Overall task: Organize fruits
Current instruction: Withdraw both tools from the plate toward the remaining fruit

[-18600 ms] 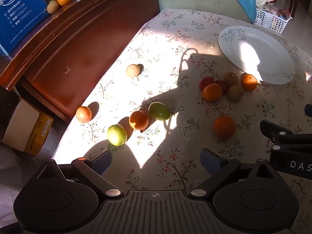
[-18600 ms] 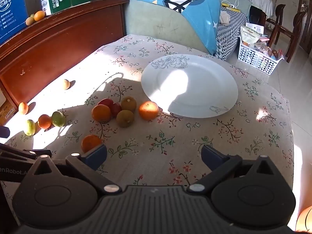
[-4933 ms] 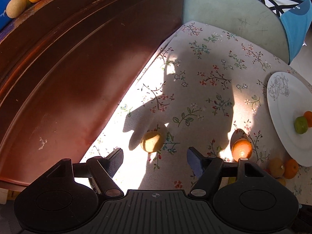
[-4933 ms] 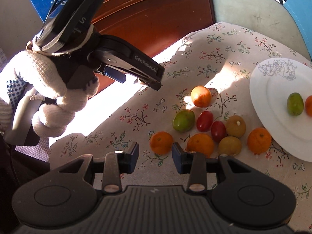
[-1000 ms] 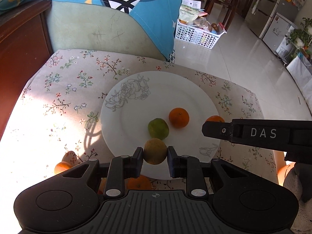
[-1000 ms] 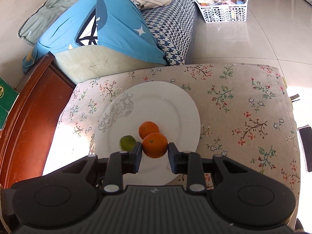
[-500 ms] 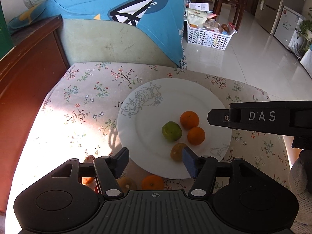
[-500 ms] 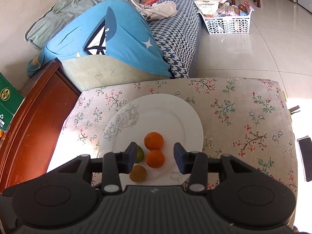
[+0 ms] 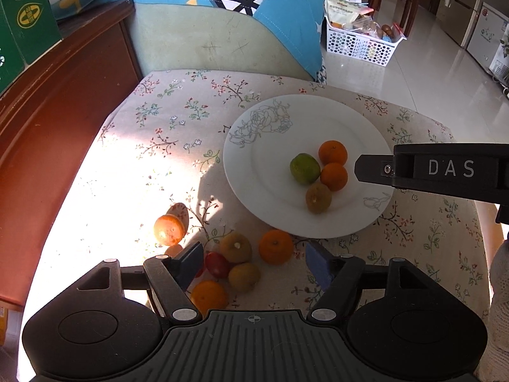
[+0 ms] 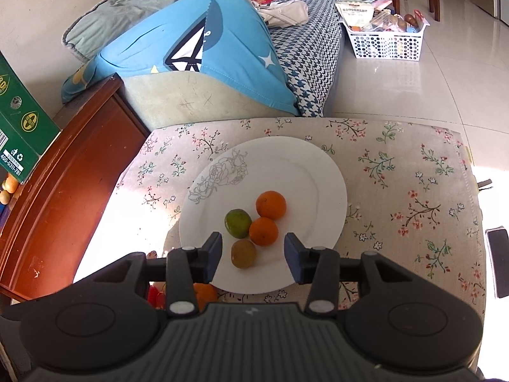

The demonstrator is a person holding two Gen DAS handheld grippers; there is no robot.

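Four fruits sit bunched at the middle of the white plate (image 9: 254, 172): a green citrus (image 9: 304, 169), two oranges (image 9: 332, 152) and a brownish kiwi-like fruit (image 9: 318, 197), gathered there, we judge, so they stay off the rim. Six more wait on the floral-clothed bench (image 9: 152, 159) just beside the plate's near edge, close for short carries. We hold the left gripper (image 9: 254, 262) over that loose cluster and the right gripper (image 10: 253, 253) above the plate, both with fingers spread and empty.
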